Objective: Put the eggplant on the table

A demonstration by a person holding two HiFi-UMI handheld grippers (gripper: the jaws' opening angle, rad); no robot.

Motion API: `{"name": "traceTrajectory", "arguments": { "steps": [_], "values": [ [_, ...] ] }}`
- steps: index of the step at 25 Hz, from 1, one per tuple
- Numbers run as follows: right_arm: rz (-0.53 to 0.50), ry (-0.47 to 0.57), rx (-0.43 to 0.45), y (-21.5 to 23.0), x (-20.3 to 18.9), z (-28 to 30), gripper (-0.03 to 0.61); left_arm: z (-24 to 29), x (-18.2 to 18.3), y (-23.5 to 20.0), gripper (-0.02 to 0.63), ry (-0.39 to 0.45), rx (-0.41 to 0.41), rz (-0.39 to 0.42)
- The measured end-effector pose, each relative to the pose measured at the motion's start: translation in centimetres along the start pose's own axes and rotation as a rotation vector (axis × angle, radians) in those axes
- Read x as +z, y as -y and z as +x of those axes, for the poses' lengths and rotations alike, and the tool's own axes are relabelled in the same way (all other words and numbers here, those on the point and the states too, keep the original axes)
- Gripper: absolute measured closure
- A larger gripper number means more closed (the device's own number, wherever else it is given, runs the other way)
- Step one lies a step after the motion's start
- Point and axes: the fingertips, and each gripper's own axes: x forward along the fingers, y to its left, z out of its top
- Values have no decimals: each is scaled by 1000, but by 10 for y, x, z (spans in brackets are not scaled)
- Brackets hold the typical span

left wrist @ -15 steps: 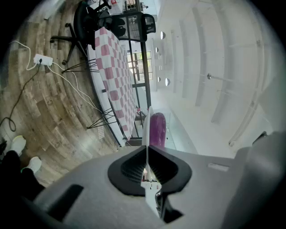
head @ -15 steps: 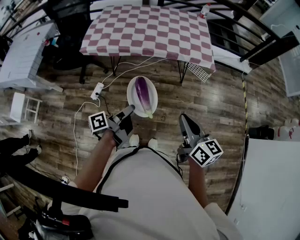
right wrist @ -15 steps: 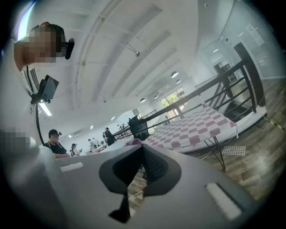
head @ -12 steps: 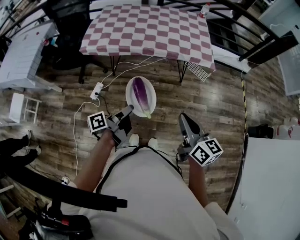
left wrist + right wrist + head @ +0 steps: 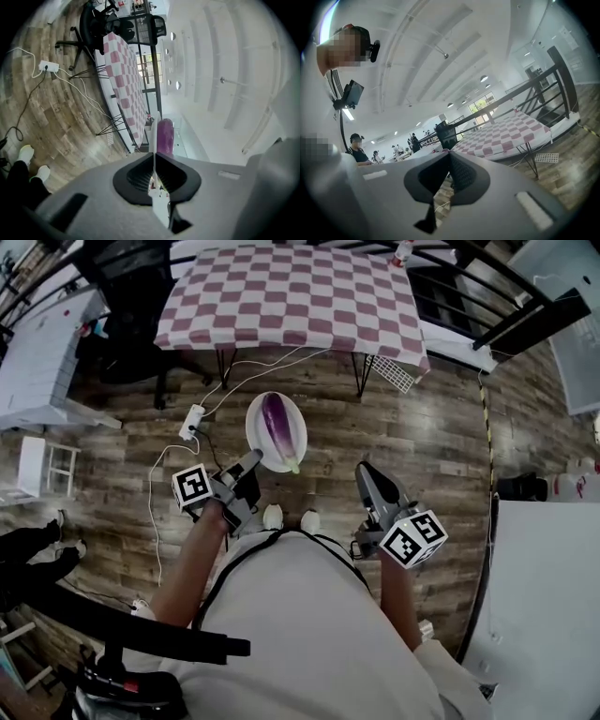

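Nearest you, your right hand-held gripper [image 5: 366, 472] hangs free, its jaws pressed together on nothing, while your left hand-held gripper [image 5: 251, 462] is pinched tight on the near rim of the white plate [image 5: 253, 432], carrying it above the wooden floor [image 5: 422, 427]. The eggplant [image 5: 278, 425] lies lengthwise on that plate, well short of the checkered table [image 5: 291, 292] ahead. You look to be in the carrying step, with the eggplant not yet delivered. Next you'd need to bring the plate over the table, keeping it level so the eggplant doesn't roll, then use the free gripper to lift it off
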Motion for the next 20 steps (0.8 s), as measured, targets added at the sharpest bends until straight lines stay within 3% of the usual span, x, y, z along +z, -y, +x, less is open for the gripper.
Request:
{"name": "traceTrajectory", "arguments": {
  "steps": [5,20],
  "values": [
    [38,24,12,-6,-1,4,571,-2,7,-1,594,-12,-1,4],
    [85,55,-68,-18,-21,9,571,-20,20,-9,594,-72,-4,9]
  ]
}}
